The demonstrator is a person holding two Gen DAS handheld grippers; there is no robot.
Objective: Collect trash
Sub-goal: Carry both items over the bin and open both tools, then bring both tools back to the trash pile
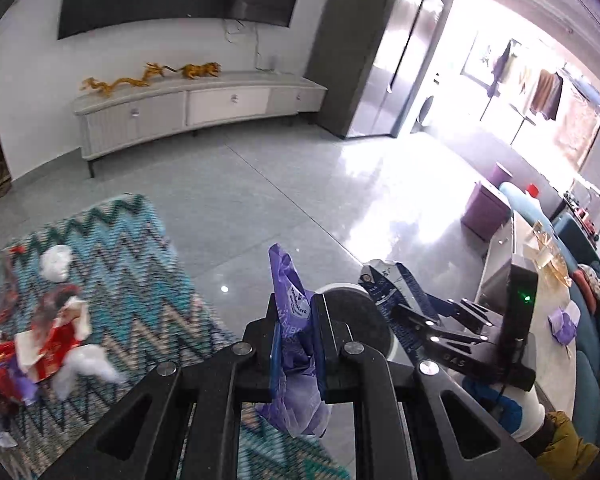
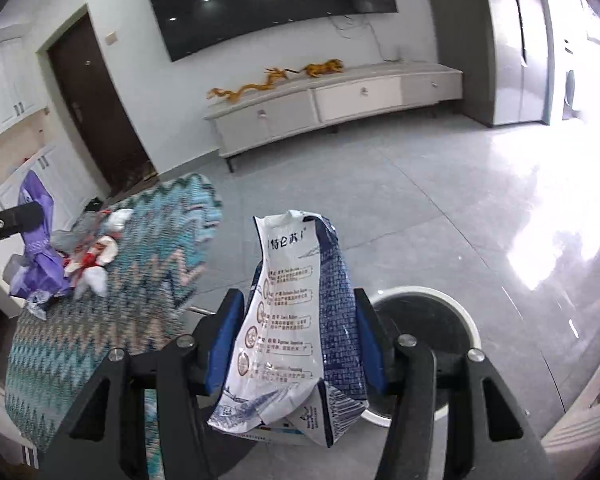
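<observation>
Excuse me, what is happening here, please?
A person is collecting trash with a gripper in each hand. The left gripper is shut on a purple bag, and the right gripper is shut on a crumpled white and blue carton. Both are held above the grey floor, close to a round bin. More trash lies on the zigzag cloth.

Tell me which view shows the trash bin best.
Right wrist view: the round white-rimmed trash bin shows much of its rim and dark opening behind the milk carton. In the left wrist view, the purple wrapper and left tongs hide most of it.
</observation>
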